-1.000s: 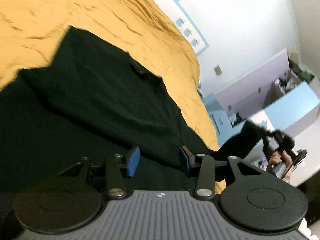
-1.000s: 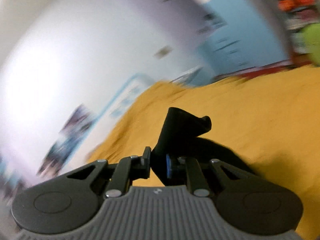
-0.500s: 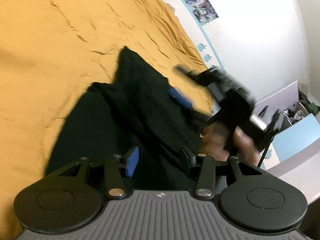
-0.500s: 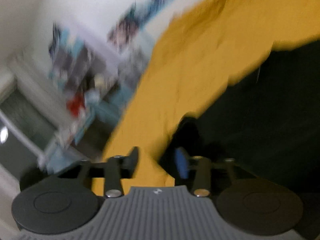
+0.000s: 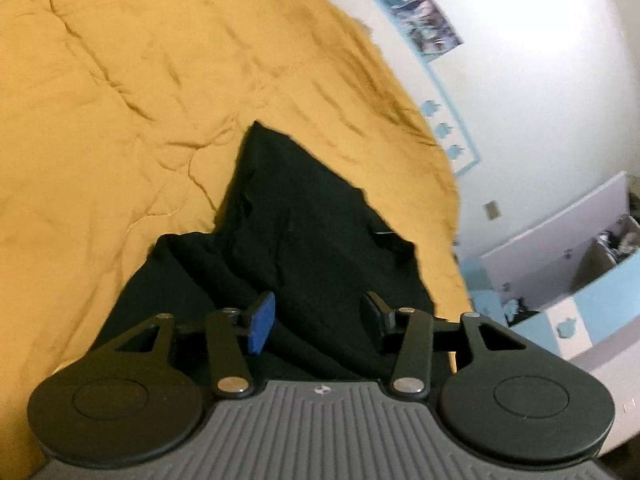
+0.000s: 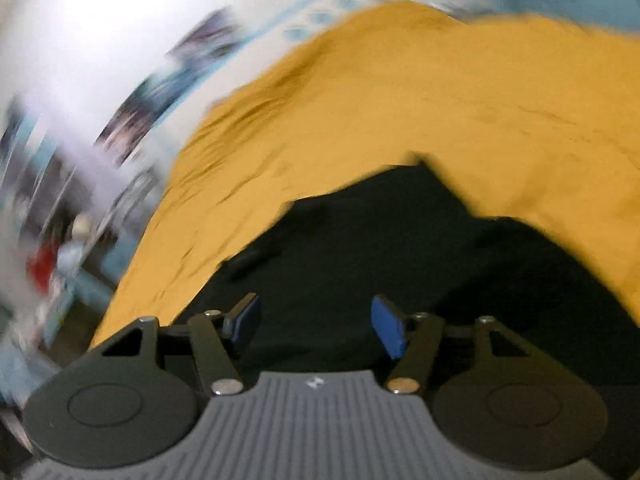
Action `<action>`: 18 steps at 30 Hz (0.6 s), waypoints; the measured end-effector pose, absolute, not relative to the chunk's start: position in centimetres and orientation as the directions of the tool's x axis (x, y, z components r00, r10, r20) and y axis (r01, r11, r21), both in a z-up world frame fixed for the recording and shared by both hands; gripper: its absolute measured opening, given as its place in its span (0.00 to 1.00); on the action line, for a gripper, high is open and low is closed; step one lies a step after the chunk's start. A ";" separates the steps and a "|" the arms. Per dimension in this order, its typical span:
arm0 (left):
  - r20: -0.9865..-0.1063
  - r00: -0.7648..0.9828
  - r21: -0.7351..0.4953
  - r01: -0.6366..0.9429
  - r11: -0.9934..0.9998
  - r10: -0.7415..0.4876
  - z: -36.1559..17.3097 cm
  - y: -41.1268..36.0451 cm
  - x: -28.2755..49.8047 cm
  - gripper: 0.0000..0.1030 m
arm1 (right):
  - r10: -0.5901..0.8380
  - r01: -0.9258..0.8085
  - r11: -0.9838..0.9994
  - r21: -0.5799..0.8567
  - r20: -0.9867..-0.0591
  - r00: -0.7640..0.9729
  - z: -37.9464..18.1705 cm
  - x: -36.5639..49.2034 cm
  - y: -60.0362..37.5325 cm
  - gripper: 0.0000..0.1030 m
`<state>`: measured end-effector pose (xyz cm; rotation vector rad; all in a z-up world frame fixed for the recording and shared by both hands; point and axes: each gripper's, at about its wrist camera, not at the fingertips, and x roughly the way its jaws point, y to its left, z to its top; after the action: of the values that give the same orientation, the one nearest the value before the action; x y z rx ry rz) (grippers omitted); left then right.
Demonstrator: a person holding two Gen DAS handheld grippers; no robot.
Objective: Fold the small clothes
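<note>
A black garment (image 5: 304, 236) lies on the mustard-yellow bedspread (image 5: 120, 92), partly folded over itself with a bunched ridge down its left side. My left gripper (image 5: 318, 318) is open and empty, just above the garment's near part. In the right wrist view the same black garment (image 6: 380, 248) spreads flat under my right gripper (image 6: 314, 326), which is open and empty. That view is blurred by motion.
The bedspread (image 6: 440, 92) fills the far side of both views. A white wall with posters (image 5: 424, 24) and a light blue and white cabinet (image 5: 568, 248) stand past the bed's right edge. Blurred shelves (image 6: 52, 240) show at left in the right wrist view.
My right gripper has let go of the garment part it held and opened; that part now lies folded on the garment. It has left the left wrist view. My left gripper stayed open.
</note>
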<state>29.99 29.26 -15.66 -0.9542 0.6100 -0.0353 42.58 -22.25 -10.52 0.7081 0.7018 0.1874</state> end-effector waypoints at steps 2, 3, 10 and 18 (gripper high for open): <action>-0.493 0.821 -0.780 -0.271 0.564 -0.288 -16.6 29.1 31.2 0.53 | 0.387 0.123 0.705 0.699 -0.524 0.758 -11.3 42.4 -24.7 0.58; -0.508 0.815 -0.776 -0.291 0.560 -0.281 -17.0 29.1 31.6 0.53 | 0.385 0.137 0.689 0.711 -0.520 0.762 -11.8 41.8 -26.0 0.58; -0.559 0.790 -0.773 -0.388 0.502 -0.251 -19.5 28.8 33.2 0.53 | 0.452 0.101 0.615 0.782 -0.455 0.767 -12.7 41.6 -28.0 0.58; -0.459 0.861 -0.827 -0.324 0.459 -0.220 -20.2 29.0 33.7 0.15 | 0.427 0.174 0.537 0.826 -0.444 0.788 -14.3 43.1 -28.7 0.58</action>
<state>33.66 29.04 -20.21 -1.1081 0.5589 0.0685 43.12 -28.69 -14.28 1.0128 0.6738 0.1643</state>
